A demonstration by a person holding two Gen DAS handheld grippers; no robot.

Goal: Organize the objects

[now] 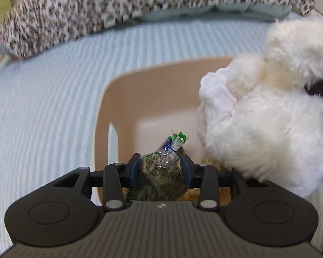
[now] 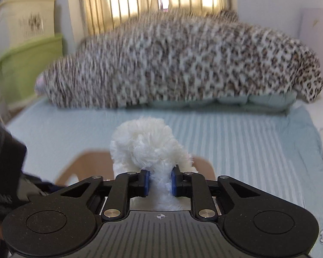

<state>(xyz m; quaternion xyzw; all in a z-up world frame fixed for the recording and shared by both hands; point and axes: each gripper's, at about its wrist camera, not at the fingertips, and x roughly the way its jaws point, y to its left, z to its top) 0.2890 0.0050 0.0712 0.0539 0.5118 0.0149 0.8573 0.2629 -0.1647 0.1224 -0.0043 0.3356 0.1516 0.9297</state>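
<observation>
Both tongs are loaded: my left tongs pinch a clear twist-tied bag of dried herbs over the tan tray mid-bed, and my right tongs clamp the fluffy white plush just beside it.

Glossy crinkled cellophane bag sits between matt black plastic fingers; beside it, fluffy white plush toy. Ahead, smooth matt tan tray on ribbed cloth sheet.

Both wrist cams low over bed, sharing tray.
</observation>
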